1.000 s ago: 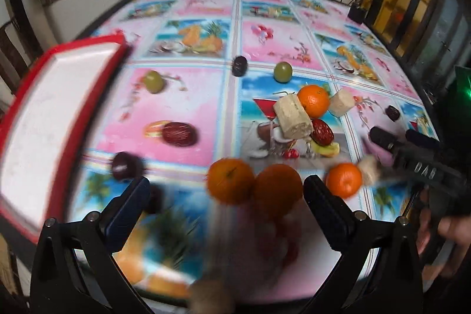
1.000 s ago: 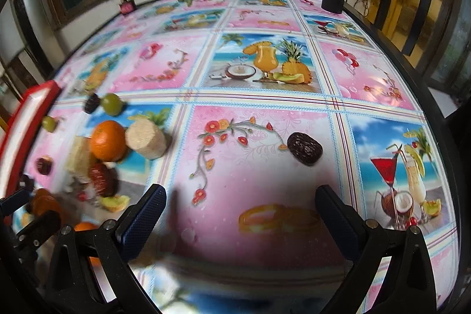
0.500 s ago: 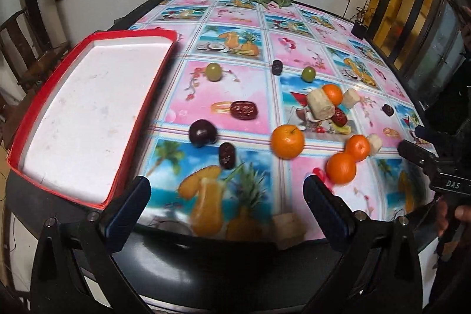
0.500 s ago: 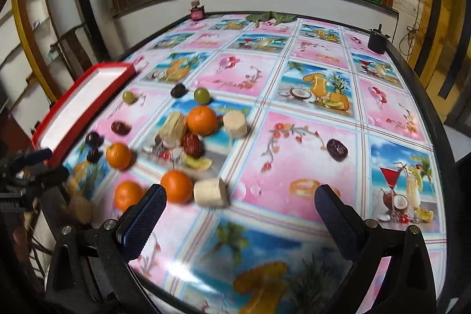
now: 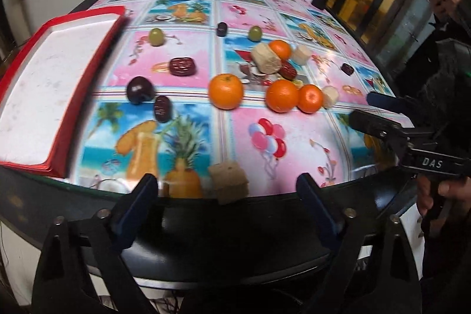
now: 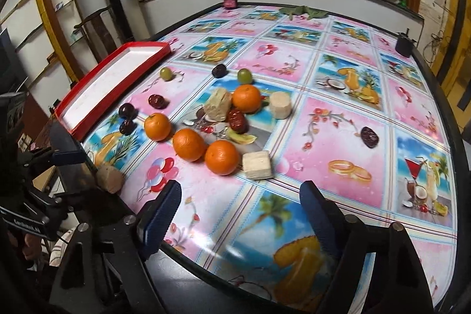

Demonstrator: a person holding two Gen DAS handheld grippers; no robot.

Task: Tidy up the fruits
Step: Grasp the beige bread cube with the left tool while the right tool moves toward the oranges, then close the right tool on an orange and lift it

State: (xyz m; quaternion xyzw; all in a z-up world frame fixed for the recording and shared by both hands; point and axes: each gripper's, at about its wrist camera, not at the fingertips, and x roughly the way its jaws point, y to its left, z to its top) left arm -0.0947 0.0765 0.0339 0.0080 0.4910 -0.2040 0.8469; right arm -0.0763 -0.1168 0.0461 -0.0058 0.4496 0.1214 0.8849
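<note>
- Starting out by my read: nothing picked yet, red tray point(image 5: 63, 96) at far left of the table point(image 6: 353, 114) holds no fruit
- Fruit all loose on the printed cloth, left to right: green grape point(image 5: 156, 36), dark plum point(image 5: 140, 89) and two dates nearer the tray; lone orange point(image 5: 226, 91) mid-table; then a cluster of three oranges point(image 6: 221, 157) with pale cut chunks; one date point(image 6: 369, 136) well apart on the right
- Left gripper point(image 5: 228, 206) back over the near table edge, angled down, jaws have just been closing a bit, fairly wide, nothing between
- Right gripper point(image 6: 240, 206) same: low at near edge, tilted down, jaws just narrowed, gap bare
- Next move likely: reopen, reach forward, centre on one fruit; plum or lone orange look easiest for the left side
- Oranges will roll if nudged
</note>
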